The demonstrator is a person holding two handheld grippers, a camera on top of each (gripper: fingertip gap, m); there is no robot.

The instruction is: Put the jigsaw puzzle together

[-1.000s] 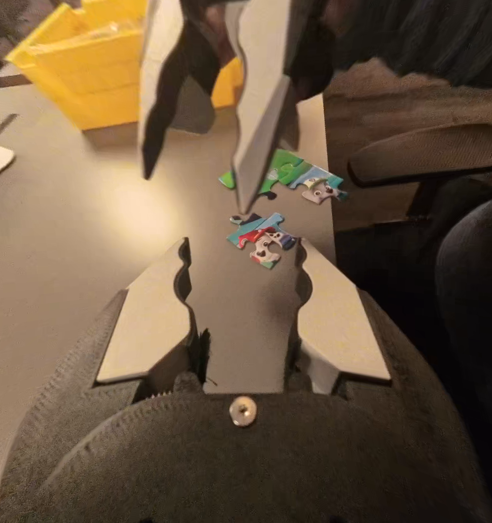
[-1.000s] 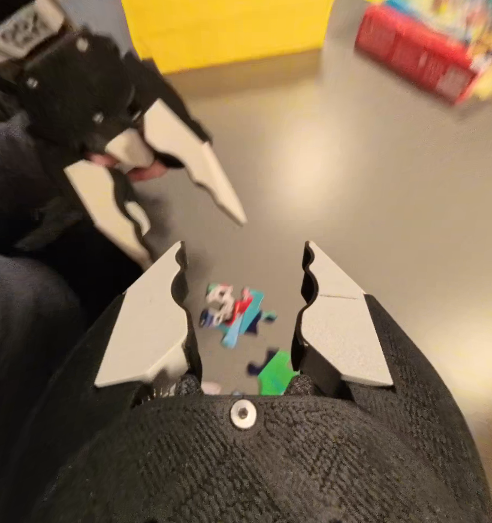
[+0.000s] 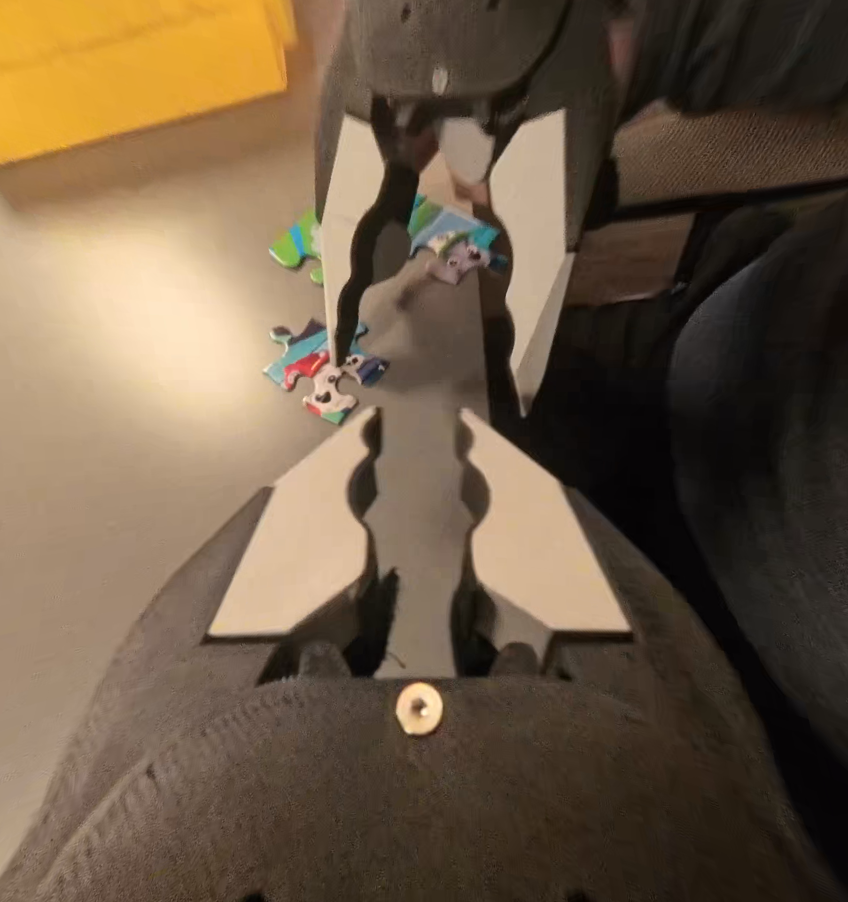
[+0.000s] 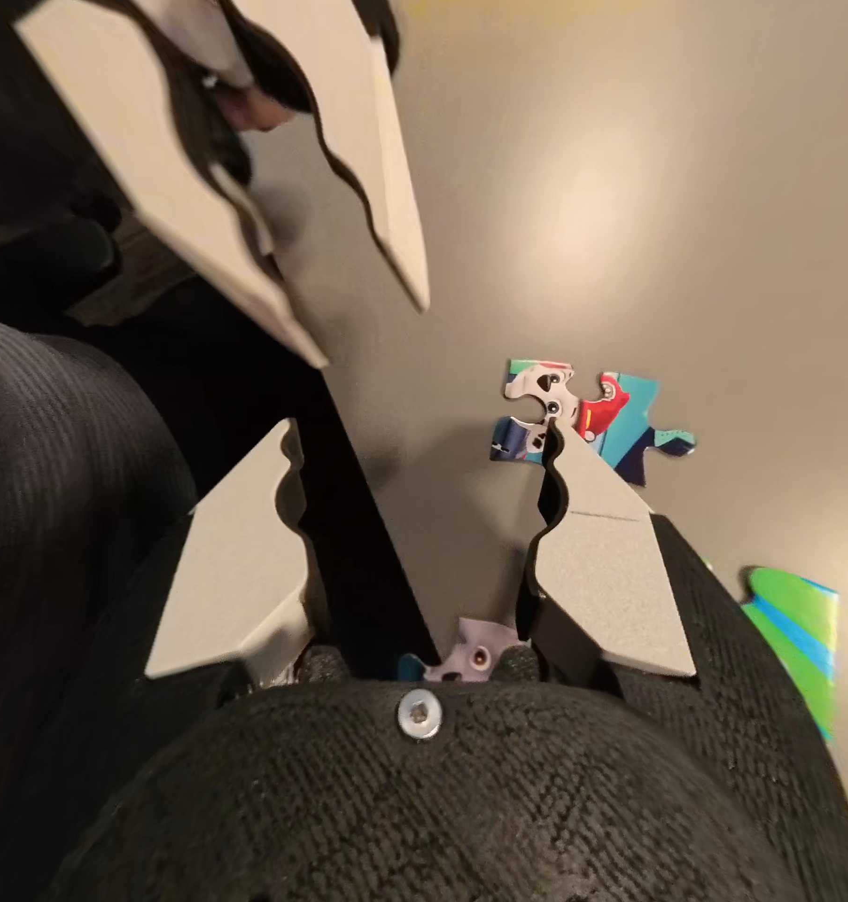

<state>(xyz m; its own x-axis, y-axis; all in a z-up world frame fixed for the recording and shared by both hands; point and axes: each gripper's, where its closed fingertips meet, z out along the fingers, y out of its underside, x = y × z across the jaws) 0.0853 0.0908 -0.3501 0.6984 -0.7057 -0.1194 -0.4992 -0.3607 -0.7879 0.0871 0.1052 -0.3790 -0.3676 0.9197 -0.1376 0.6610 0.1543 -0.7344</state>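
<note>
A: Since the earlier frame, the left gripper (image 3: 419,415) has narrowed, holding nothing; the right gripper (image 4: 422,424) has dropped, spread wide, one fingertip (image 4: 556,429) on the near puzzle piece (image 4: 622,424).

B: Touching, probably; it's blurred. A one-sided push could slide that piece off the table edge (image 3: 483,341), just beside it. The far pieces (image 3: 453,239) and yellow bin (image 3: 119,73) lie beyond.

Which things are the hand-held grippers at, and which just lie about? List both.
At the grippers: red-and-white puzzle piece, under one fingertip of the open right hand-held gripper; open left hand-held gripper nearby.
Lying about: green puzzle pieces; yellow bin.
</note>
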